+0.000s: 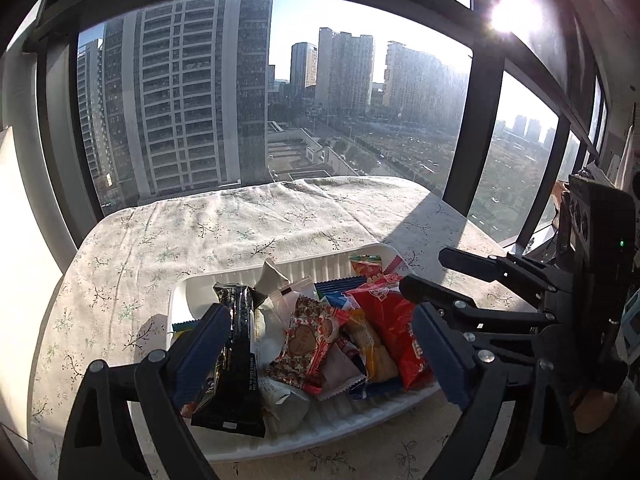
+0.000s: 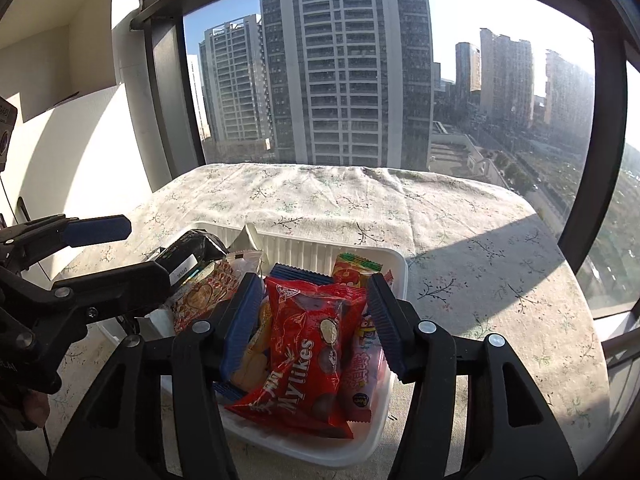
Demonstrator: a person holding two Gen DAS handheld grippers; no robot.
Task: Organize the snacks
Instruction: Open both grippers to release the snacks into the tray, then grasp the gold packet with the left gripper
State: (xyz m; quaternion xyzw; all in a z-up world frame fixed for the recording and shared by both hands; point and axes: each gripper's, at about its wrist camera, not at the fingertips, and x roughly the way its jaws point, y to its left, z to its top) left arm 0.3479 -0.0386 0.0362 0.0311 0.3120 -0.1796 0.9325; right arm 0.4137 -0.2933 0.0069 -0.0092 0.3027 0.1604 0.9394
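The left gripper [image 1: 320, 354] has its jaws spread wide over the snacks and pinches nothing. The right gripper [image 2: 310, 326] has its jaws apart too, on each side of a red bag [image 2: 304, 356] that reads "Mylikes". The snacks lie piled in a white tray [image 1: 320, 266] on the flowery worktop [image 1: 224, 224] by the window [image 1: 360, 80].
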